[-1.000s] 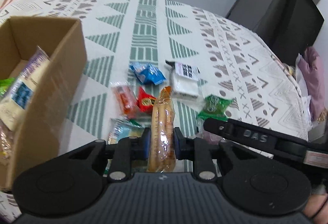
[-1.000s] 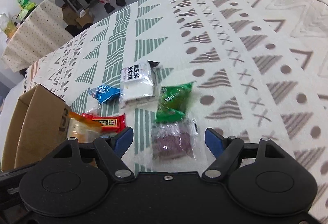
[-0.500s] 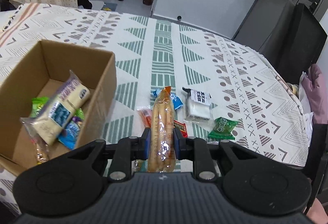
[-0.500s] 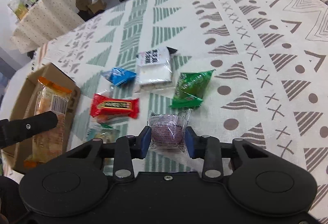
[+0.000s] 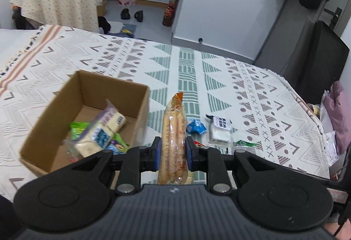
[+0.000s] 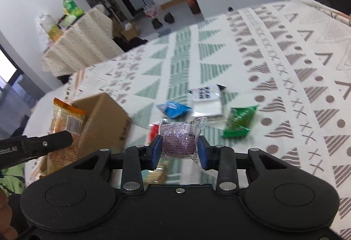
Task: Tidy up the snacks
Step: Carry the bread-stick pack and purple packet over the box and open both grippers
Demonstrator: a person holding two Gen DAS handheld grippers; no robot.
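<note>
Left wrist view looks down into the open cardboard box [image 5: 87,112], showing a pale wrapped bar and green packets lying inside; the right wrist view shows only the box's outer wall [image 6: 103,121]. Just right of the box, the left tool [image 5: 173,150] is closed tight on a long orange-topped sausage pack [image 5: 174,137], gripped at its lower half, its long axis running straight ahead along the fingers with the orange crimped end pointing away. The right view catches this same pack side-on [image 6: 65,128] beside the box, its printed label visible. Loose on the patterned bedspread [image 5: 197,68] lie a blue packet [image 5: 196,128], a white packet [image 5: 219,130] and a green packet [image 6: 239,118], the last seen whole only from the right. The right tool [image 6: 178,150] is clamped on a small purple snack in clear wrap [image 6: 178,141], held crosswise between the blue pads above the spread
</note>
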